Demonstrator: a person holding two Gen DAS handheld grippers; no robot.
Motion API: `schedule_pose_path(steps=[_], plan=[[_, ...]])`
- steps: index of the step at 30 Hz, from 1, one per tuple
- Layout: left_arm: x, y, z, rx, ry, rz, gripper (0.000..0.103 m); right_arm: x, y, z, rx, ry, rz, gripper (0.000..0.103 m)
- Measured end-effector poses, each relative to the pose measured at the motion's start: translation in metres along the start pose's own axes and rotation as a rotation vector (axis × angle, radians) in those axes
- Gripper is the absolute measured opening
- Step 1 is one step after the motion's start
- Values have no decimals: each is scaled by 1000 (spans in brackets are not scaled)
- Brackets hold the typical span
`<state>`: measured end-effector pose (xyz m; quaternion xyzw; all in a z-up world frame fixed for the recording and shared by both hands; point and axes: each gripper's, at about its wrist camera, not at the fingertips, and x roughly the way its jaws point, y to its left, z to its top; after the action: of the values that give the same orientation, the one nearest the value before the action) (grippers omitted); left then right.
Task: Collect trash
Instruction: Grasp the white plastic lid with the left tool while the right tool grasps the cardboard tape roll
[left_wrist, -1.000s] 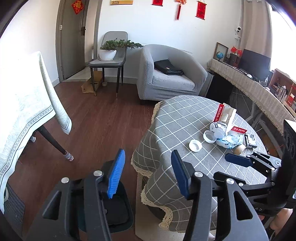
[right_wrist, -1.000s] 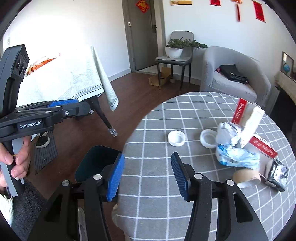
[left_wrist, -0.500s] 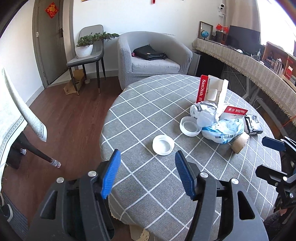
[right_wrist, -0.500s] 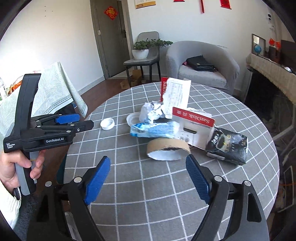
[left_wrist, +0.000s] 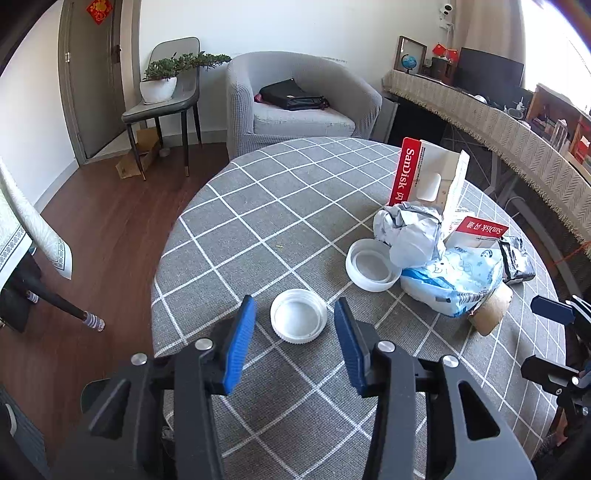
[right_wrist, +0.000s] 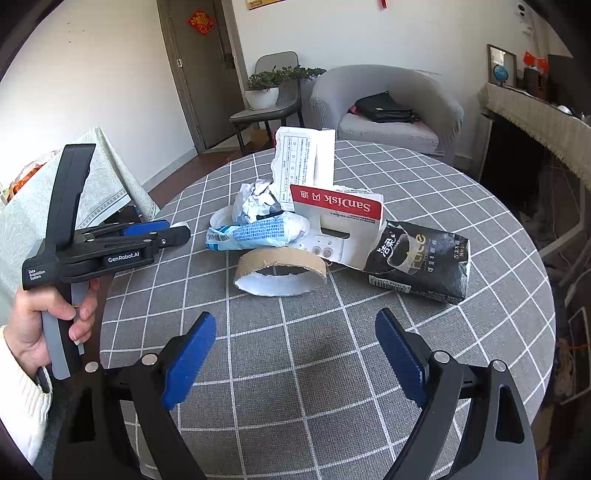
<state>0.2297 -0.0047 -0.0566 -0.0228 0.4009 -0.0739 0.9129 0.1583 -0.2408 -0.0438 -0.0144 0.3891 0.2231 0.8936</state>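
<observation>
Your left tool (left_wrist: 293, 343) hangs open with the white lid (left_wrist: 298, 321) just ahead, between its pads. It looks light, stiff and slick: pinch across the rim. Your right tool (right_wrist: 295, 354) gapes empty, the cardboard ring (right_wrist: 281, 271) ahead on the worktop (right_wrist: 461, 350).

1. Bright daylight from the right; blown-out glare at the window (left_wrist: 554, 40).
2. Soft shadow on the bench (right_wrist: 325, 354) between the right tongs (right_wrist: 295, 354).
3. Strong fisheye bending, dark vignette at corners.
4. Sharp centre, slightly soft edges.
</observation>
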Motion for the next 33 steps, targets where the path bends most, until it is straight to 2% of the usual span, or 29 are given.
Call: schedule_pose_path(steps=[2, 12, 23, 25, 26, 29, 33], plan=[[1, 0, 1, -4, -5, 0, 34, 4, 2, 2, -8, 9, 3, 89], [-17, 9, -2, -7, -25, -24, 33, 25, 14, 18, -10, 39, 19, 89], [-44, 45, -13, -26, -37, -5, 33, 41, 21, 29, 15, 45, -73, 89], [-49, 53, -15, -33, -37, 1, 33, 46, 20, 29, 25, 60, -86, 83], [-52, 57, -15, -38, -38, 5, 33, 48, 21, 29, 27, 69, -86, 75], [-62, 70, -18, -56, -44, 5, 33, 50, 28, 28, 12, 84, -122, 64], [-73, 84, -23, -68, -45, 18, 33, 44, 38, 30, 11, 85, -116, 64]])
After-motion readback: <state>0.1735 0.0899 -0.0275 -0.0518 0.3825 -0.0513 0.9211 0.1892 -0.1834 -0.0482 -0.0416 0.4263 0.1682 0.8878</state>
